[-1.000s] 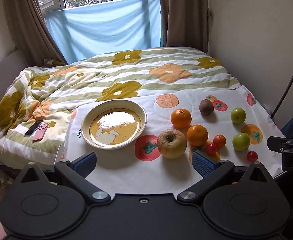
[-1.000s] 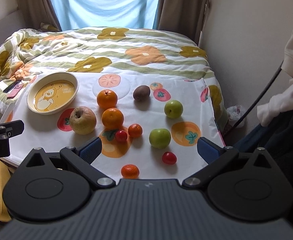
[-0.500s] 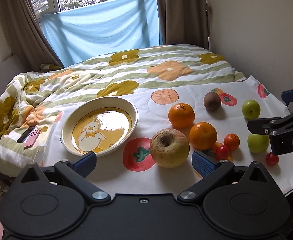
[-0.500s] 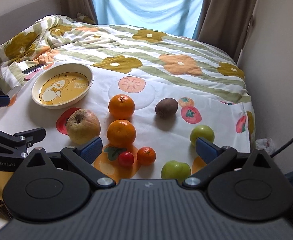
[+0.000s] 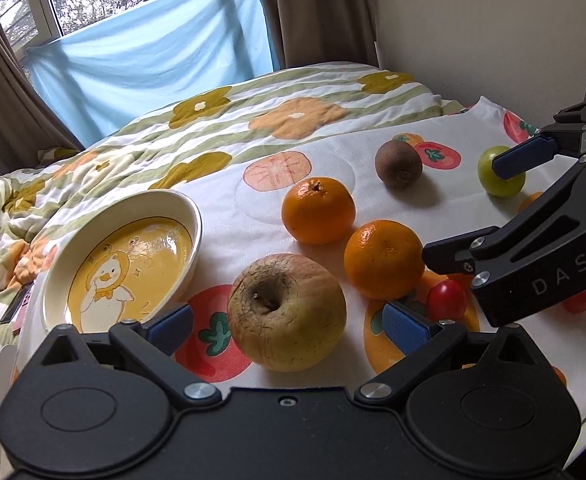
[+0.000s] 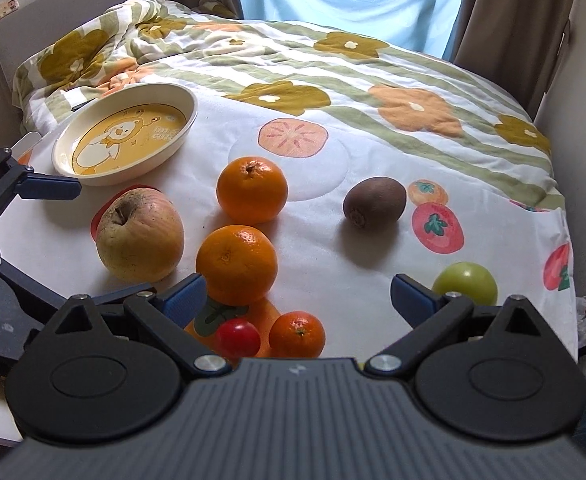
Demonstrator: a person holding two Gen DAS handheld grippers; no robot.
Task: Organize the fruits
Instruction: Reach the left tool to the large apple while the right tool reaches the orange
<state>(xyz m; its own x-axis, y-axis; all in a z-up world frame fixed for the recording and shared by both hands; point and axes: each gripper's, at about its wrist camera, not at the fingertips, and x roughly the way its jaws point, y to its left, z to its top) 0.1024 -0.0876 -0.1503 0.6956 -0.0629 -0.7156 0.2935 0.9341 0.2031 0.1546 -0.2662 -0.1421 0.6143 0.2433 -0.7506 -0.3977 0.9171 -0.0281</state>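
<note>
A wrinkled yellow apple (image 5: 287,312) lies on the fruit-print cloth, between the spread fingers of my left gripper (image 5: 289,324), which is open and not touching it. To its left stands the cream duck plate (image 5: 191,220), with nothing in it. Two oranges (image 6: 251,190) (image 6: 235,264), a kiwi (image 6: 374,202) and a green apple (image 6: 465,282) lie further right. My right gripper (image 6: 297,295) is open, low over a small mandarin (image 6: 297,334) and a cherry tomato (image 6: 238,338). Its left pad is beside the near orange.
The cloth covers a table pushed against a bed with a flowered quilt (image 6: 333,60). A phone (image 5: 17,304) lies on the quilt left of the plate. A wall (image 5: 473,20) closes the right side. The right gripper body (image 5: 533,248) crosses the left wrist view over the small fruits.
Both grippers have moved forward and down toward the fruits. The left one now straddles the yellow apple; the right one has come in over the small fruits. Both stay open.
</note>
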